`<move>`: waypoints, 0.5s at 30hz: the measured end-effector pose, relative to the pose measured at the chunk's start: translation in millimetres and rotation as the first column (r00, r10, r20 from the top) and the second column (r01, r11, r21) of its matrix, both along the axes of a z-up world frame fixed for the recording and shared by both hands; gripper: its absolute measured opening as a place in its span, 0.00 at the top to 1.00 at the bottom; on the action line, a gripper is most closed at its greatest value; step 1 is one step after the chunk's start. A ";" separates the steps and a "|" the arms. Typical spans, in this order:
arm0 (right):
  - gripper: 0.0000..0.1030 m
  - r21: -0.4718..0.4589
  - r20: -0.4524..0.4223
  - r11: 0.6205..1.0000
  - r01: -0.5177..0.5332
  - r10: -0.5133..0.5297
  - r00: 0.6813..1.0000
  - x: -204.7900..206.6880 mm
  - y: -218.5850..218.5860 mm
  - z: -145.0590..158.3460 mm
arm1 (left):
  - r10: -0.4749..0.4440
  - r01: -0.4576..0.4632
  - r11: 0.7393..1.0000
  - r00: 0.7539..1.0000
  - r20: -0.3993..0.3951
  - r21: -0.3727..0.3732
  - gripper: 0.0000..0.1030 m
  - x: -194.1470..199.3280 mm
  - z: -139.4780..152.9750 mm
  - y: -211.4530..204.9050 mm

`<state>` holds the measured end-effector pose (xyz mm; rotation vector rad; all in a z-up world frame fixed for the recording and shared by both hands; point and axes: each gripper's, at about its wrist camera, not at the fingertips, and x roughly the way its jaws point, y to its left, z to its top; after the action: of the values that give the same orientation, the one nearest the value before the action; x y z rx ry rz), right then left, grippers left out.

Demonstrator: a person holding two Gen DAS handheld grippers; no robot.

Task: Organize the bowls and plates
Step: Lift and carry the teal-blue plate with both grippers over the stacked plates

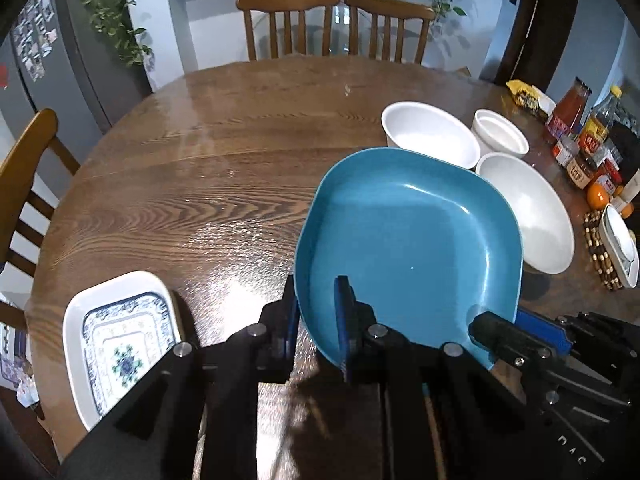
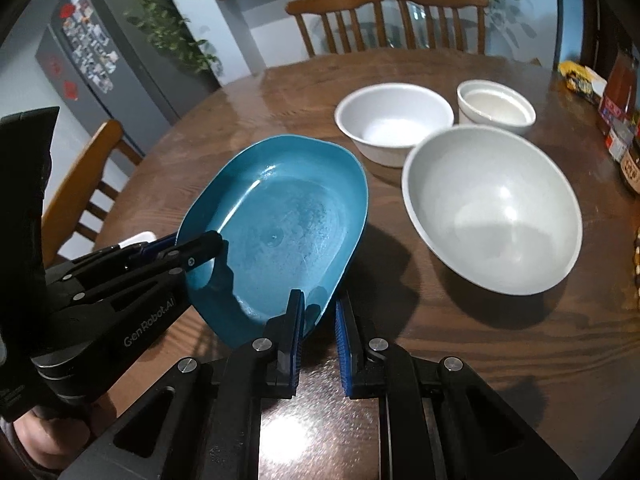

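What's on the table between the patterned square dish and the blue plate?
Nothing but bare wood: in the left wrist view the table runs clear from the patterned square dish to the blue plate.

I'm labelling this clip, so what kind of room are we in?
Most likely a home dining area by a kitchen: a round wooden table with wooden chairs, a fridge covered in magnets, and sauce bottles on the table.
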<state>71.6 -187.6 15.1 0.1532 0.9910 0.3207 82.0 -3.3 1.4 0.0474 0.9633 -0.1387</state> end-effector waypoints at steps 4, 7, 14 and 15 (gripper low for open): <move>0.84 0.003 0.024 0.999 -0.032 0.032 0.999 -6.2 5.9 11.2 | 0.031 -0.031 1.000 0.999 0.028 -0.004 0.86 -11.0 11.0 6.5; 0.84 -0.001 0.039 0.998 -0.059 0.059 0.997 -10.7 12.1 16.9 | 0.055 -0.055 0.998 0.997 0.046 -0.006 0.86 -20.5 18.2 11.5; 0.84 -0.002 0.071 0.992 -0.126 0.126 0.990 -21.9 30.0 27.3 | 0.125 -0.125 0.992 0.989 0.083 -0.004 0.86 -39.5 30.2 27.9; 0.84 -0.003 0.077 0.990 -0.138 0.138 0.987 -23.1 33.9 29.2 | 0.138 -0.138 0.990 0.987 0.086 -0.006 0.86 -42.1 31.5 31.8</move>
<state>48.4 -153.7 44.2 0.0737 0.9268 0.4513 39.9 28.5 33.0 -0.0134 0.8772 -0.0083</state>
